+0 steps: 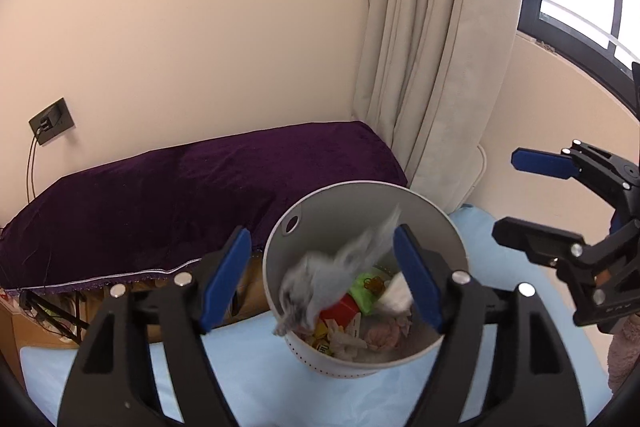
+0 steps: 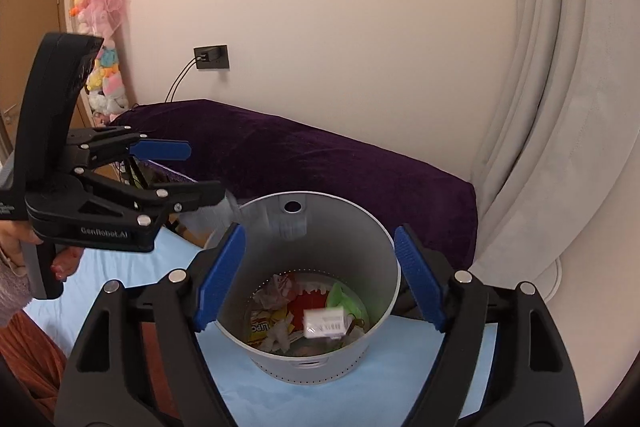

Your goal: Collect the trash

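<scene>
Both the left hand-held gripper [image 1: 324, 281] and the right hand-held gripper [image 2: 320, 277] hang released over the bin [image 2: 384, 251], where trash [image 2: 288, 311] and a blurred tissue [image 1: 316, 279] lie; seemingly nearly done.

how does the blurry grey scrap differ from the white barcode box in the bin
The grey scrap is soft, ragged and motion-blurred, above the bin's contents at its near-left wall. The white box is rigid, rectangular and shows a barcode; it is also slightly blurred, so whether it rests on the other trash is unclear. Both are within the bin's opening, and neither is gripped: the left gripper and right gripper are open.
</scene>
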The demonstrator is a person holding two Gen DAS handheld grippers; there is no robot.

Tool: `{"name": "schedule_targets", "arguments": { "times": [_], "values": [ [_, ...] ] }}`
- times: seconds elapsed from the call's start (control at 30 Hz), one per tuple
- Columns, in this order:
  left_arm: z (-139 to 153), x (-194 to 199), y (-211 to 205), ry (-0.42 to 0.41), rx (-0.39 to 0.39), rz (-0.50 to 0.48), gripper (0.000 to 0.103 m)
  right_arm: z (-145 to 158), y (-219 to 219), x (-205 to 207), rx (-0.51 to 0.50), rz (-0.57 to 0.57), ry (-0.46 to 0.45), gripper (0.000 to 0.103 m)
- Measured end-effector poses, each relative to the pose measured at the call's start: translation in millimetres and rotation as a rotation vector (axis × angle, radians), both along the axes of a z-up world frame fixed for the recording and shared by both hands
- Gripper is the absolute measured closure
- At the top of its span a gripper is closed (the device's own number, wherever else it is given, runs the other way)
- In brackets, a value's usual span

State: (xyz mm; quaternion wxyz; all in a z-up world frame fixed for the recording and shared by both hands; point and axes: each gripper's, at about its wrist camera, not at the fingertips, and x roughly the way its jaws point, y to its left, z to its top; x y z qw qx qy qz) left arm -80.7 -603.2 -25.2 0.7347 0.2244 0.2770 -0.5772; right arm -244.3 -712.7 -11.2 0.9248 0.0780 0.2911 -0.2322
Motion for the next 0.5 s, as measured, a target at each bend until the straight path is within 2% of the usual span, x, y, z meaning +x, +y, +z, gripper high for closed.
{"name": "schedule_targets", "arguments": {
  "times": [0.27, 0.5],
  "values": [
    [-10, 2, -14, 0.022, 0.02, -0.02, 0.029, 1, 1, -4, -0.005, -0.007, 0.013, 0.029],
    [-11, 7, 13, 0.0, 0.01, 0.04, 0.025, -6, 19, 9, -0.023, 0.037, 0.03, 0.022]
  ]
}}
